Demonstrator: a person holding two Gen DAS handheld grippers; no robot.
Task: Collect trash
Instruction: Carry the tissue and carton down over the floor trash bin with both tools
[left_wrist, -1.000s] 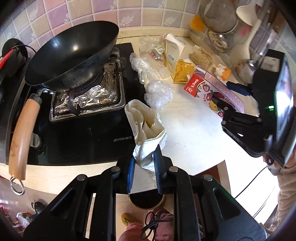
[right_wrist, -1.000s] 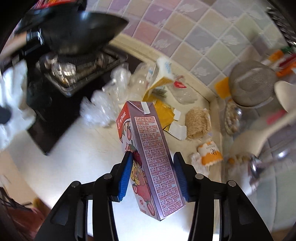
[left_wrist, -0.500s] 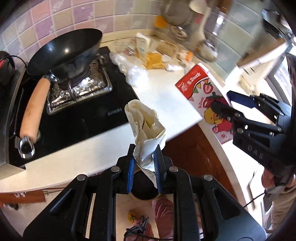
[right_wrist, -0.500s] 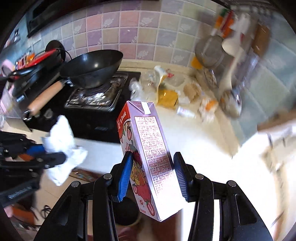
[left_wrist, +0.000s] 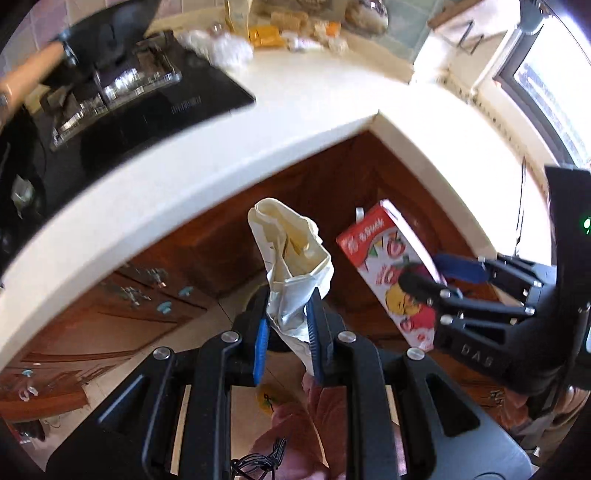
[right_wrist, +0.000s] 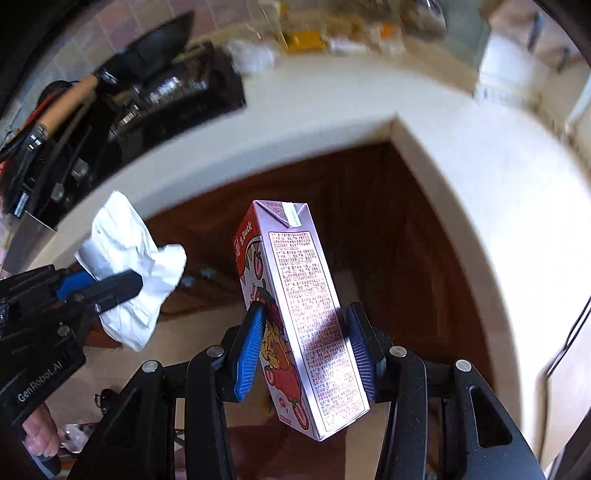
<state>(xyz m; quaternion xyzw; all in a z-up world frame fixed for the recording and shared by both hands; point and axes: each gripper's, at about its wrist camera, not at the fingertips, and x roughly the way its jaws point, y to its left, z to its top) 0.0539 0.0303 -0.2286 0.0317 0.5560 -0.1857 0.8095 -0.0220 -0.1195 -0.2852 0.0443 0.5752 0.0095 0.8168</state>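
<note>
Carry-to-bin step. My left gripper (left_wrist: 286, 334) clamps the crumpled wrapper (left_wrist: 291, 266); my right gripper (right_wrist: 304, 350) clamps the juice carton (right_wrist: 295, 306), both clear of the countertop (left_wrist: 177, 177). Next: locate the bin below, release.

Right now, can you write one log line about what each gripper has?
left gripper: shut on crumpled wrapper | right gripper: shut on strawberry drink carton | both past countertop edge

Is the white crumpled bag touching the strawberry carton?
Apart. The left wrist view shows brown cabinet between the bag and the carton.
</note>
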